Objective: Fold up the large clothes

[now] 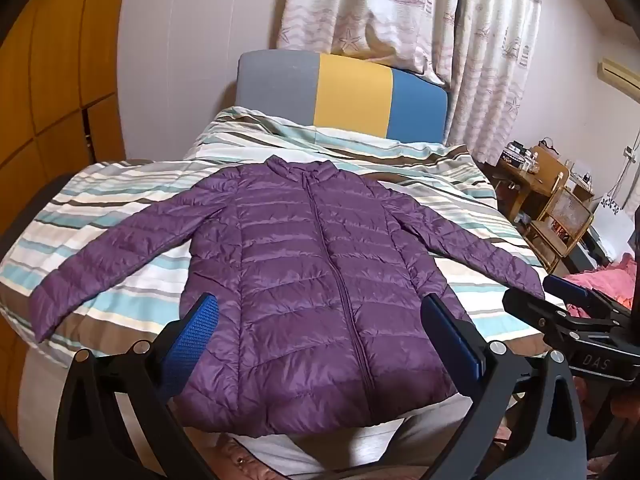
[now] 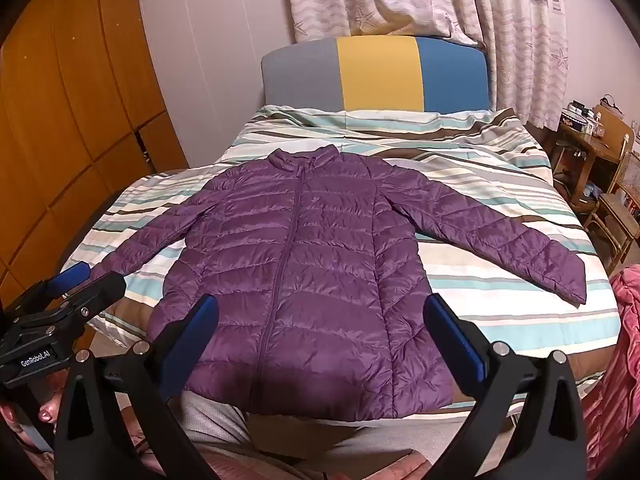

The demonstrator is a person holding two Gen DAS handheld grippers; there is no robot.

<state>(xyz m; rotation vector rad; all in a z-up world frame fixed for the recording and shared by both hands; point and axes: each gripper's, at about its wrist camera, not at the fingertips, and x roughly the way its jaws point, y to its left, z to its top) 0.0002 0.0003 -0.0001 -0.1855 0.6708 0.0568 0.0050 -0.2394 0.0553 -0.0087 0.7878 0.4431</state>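
A purple quilted puffer jacket (image 1: 304, 272) lies flat and zipped on the striped bed, collar toward the headboard, both sleeves spread out to the sides; it also shows in the right wrist view (image 2: 304, 280). My left gripper (image 1: 320, 320) is open and empty, held above the jacket's hem. My right gripper (image 2: 320, 320) is open and empty, also above the hem, to the right of the left one. The right gripper shows at the right edge of the left wrist view (image 1: 576, 304), and the left gripper at the left edge of the right wrist view (image 2: 76, 284).
The bed has a striped cover (image 1: 120, 184) and a grey, yellow and blue headboard (image 1: 344, 92). A wooden wardrobe (image 2: 72, 120) stands at the left. A wooden desk and chair (image 2: 604, 168) and a pink cloth (image 2: 624, 340) are at the right. Curtains (image 1: 400, 8) hang behind.
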